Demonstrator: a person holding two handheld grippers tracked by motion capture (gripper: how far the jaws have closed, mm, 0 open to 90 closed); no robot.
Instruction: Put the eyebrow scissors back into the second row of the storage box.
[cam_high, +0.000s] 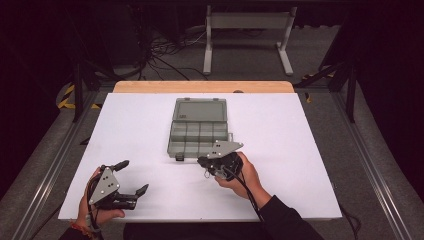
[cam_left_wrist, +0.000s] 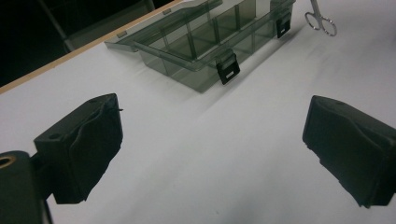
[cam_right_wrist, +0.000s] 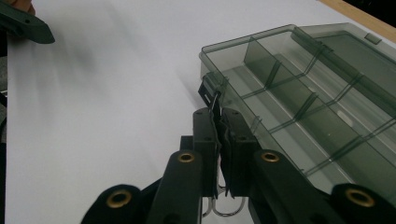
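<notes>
- At the left of the high view I see my left gripper (cam_high: 134, 177) near the table's front left corner, held low over the white table (cam_high: 140, 130) with its jaws spread wide and nothing between them.
- In the left gripper view those two black jaws stand far apart over bare white surface, pointing toward the organiser box (cam_left_wrist: 205, 42).
- The smoky clear organiser box (cam_high: 198, 131) sits around the middle of the table with its lid folded back flat toward the far wooden edge, its divided compartments open to me; I can't make out anything inside them.
- Two black latches hang on its near wall, as the left gripper view shows.
- Just right of that, my right gripper (cam_high: 202, 162) is at the box's near edge, close to a latch.
- In the right gripper view its jaws are pressed together on a thin metal tool, the scissors (cam_right_wrist: 223, 205), whose ring handles show below the jaws and whose tip reaches the latch (cam_right_wrist: 208, 93) at the box's corner.
- Those handle rings (cam_left_wrist: 322, 21) also appear in the left gripper view, right of the box.
</notes>
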